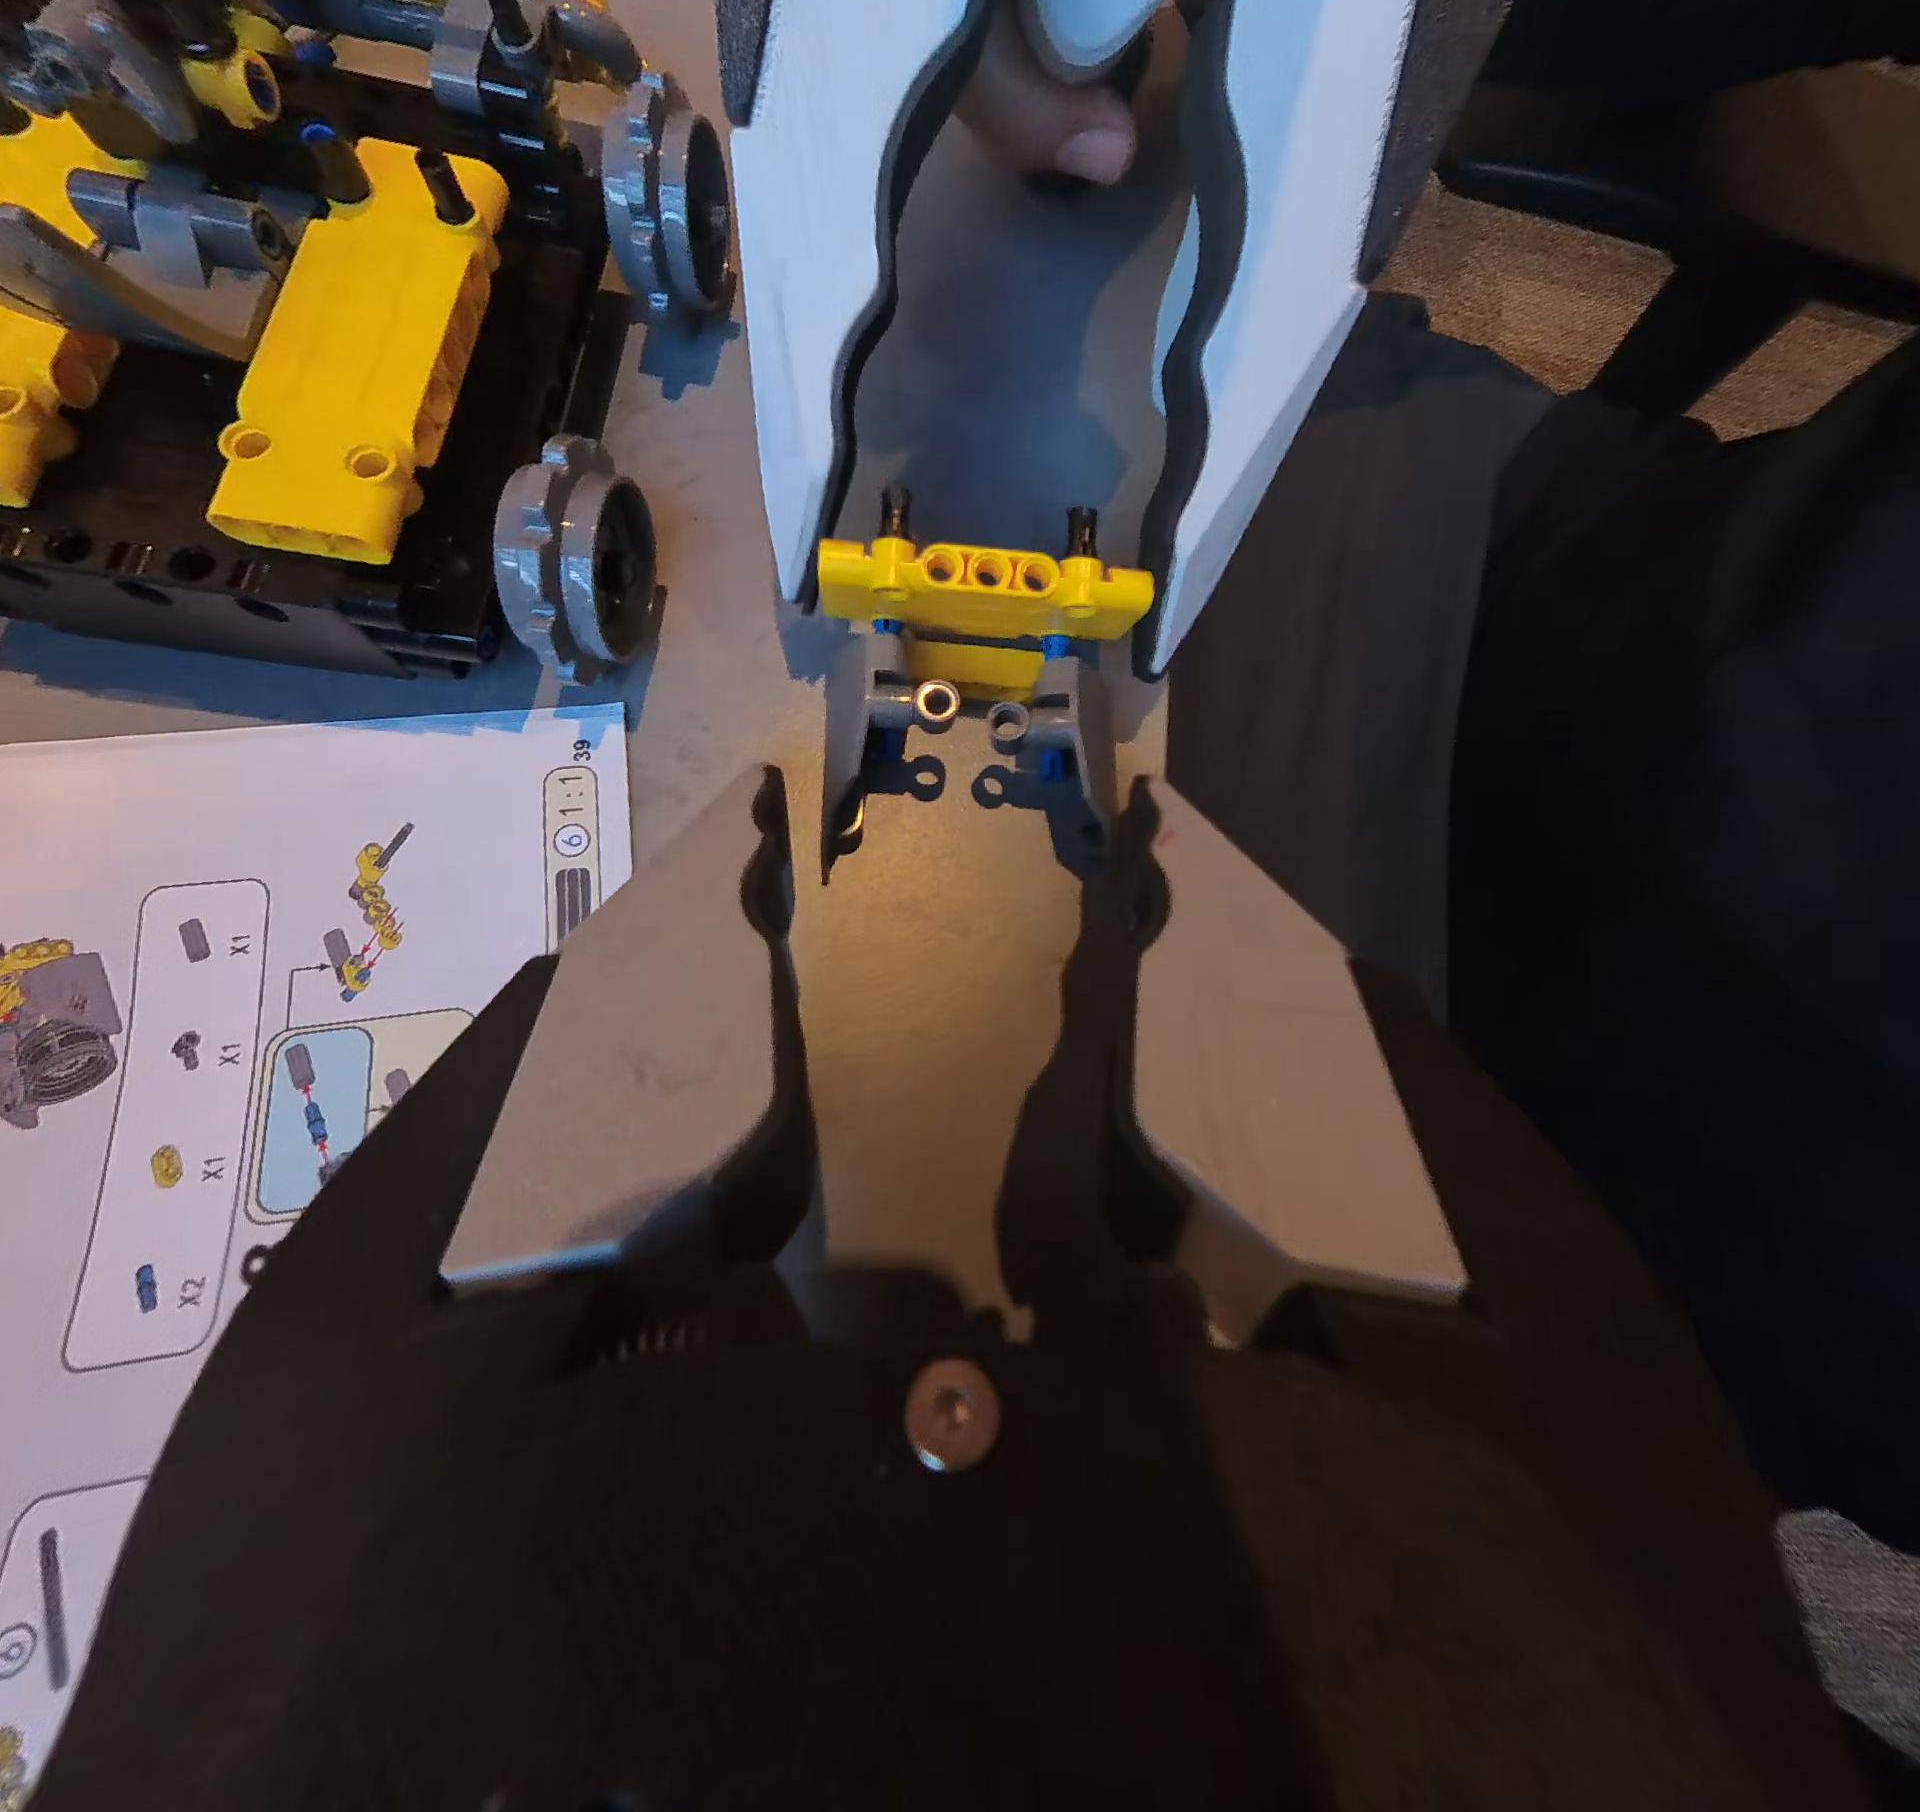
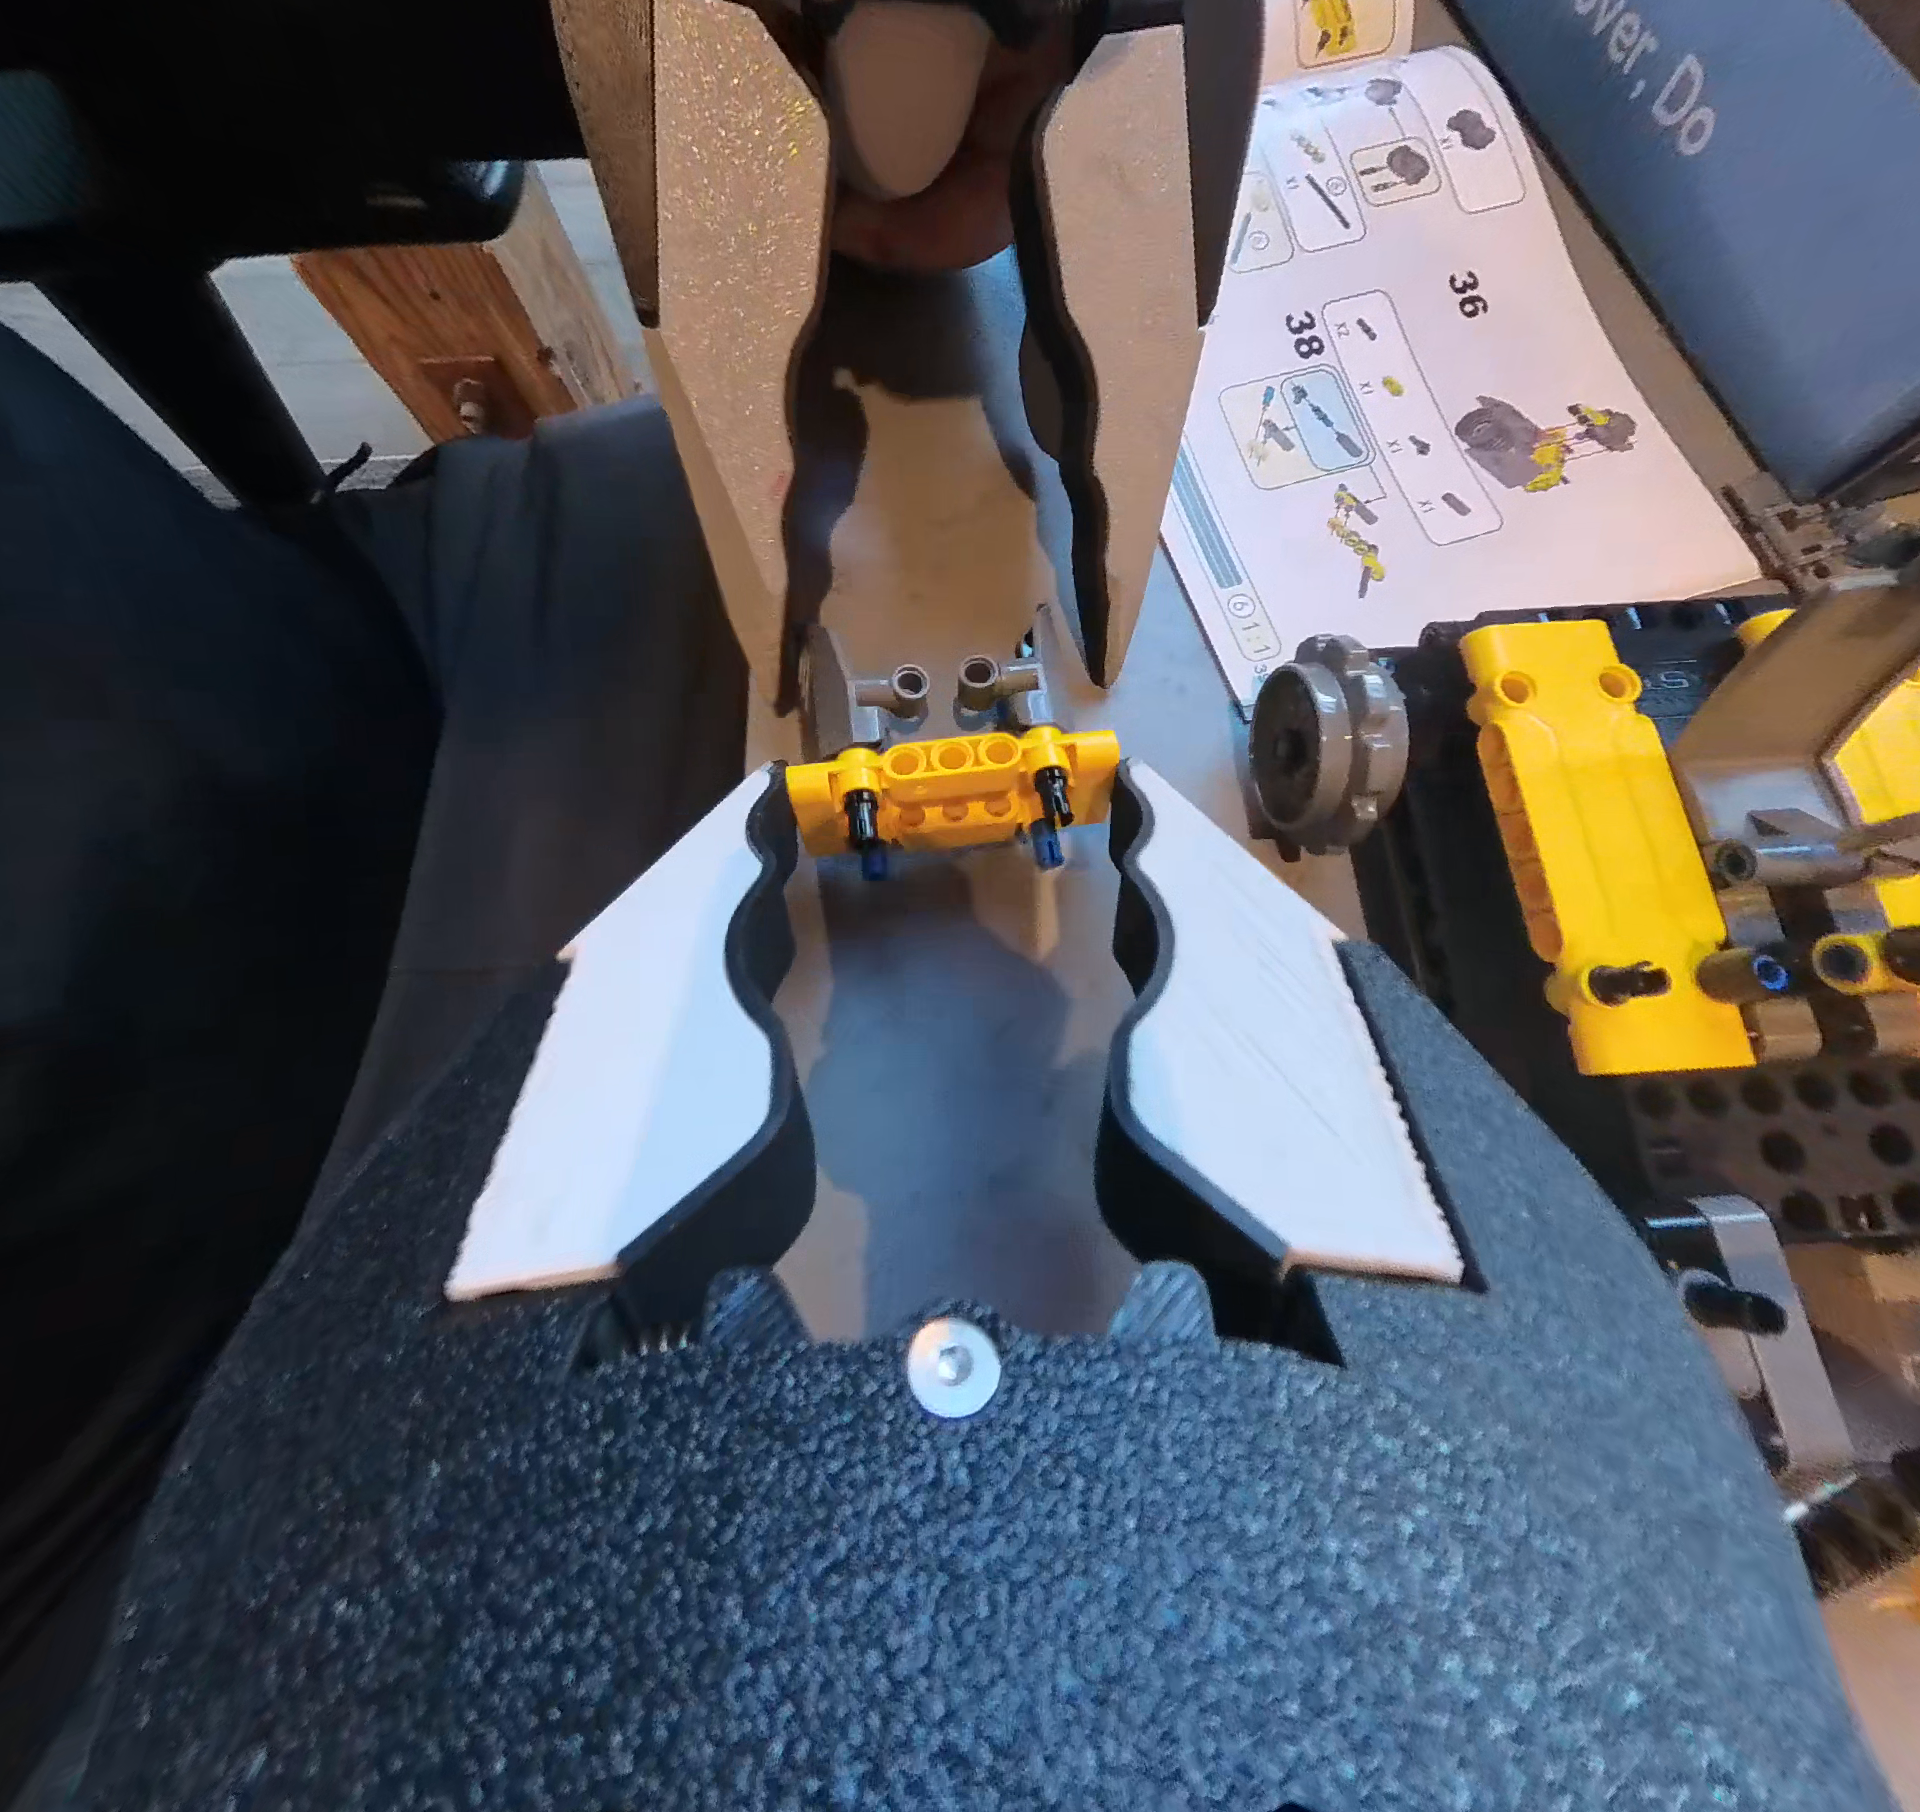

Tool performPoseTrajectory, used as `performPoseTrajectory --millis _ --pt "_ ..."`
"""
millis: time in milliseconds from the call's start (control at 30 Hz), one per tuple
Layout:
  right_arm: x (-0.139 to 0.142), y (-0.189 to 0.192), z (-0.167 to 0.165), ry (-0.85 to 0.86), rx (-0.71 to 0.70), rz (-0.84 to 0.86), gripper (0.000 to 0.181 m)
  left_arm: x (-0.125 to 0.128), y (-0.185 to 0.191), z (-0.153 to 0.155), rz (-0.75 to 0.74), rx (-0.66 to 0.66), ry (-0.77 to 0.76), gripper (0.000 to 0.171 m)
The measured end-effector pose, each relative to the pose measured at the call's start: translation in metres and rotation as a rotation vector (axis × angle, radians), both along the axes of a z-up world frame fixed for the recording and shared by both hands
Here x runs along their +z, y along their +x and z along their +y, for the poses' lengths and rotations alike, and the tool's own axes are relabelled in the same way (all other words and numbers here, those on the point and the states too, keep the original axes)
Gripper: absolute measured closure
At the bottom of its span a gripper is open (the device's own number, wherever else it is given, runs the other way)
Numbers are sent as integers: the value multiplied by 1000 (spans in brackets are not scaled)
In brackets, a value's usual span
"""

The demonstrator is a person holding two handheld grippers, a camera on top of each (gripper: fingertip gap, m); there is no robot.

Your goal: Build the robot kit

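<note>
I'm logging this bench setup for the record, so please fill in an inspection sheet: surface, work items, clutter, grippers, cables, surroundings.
Surface: grey tabletop, lit warm between the grippers.
Work items: small yellow-and-grey brick assembly, held at both ends; larger yellow-and-black vehicle model with grey toothed wheels beside it.
Clutter: open instruction booklet flat on the table; dark blue-grey printed case at its far edge.
Grippers: right gripper, white fingers, closed on the yellow beam; left gripper, grey fingers, closed on the grey end.
Cables: nothing seen.
Surroundings: dark chair and wooden furniture past the table edge.
</note>
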State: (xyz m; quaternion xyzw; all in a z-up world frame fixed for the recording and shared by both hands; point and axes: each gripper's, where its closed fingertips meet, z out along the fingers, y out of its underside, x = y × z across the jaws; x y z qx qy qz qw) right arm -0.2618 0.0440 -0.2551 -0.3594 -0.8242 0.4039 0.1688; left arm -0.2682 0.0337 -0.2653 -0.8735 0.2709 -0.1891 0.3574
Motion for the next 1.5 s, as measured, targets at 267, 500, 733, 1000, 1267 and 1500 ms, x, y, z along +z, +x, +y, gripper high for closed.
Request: performPoseTrajectory --millis 267,500,733,1000,1267,1500 --pt "-6 -1 0 24 -1 -30 120 -2 1 2 51 -10 25 110" --pt "-2 -1 -2 41 -3 12 121 -2 1 3 49 -9 26 115" --pt "-3 1 -1 102 3 -41 120 -2 5 5 39 -28 22 115" --pt "-1 2 -1 181 4 -109 120 -2 8 6 46 -41 28 114" --pt "1 -1 -8 79 -2 -46 120 -2 9 5 60 -48 36 115" --pt "-3 3 -4 20 -33 -32 120 -2 9 5 57 -47 35 115"
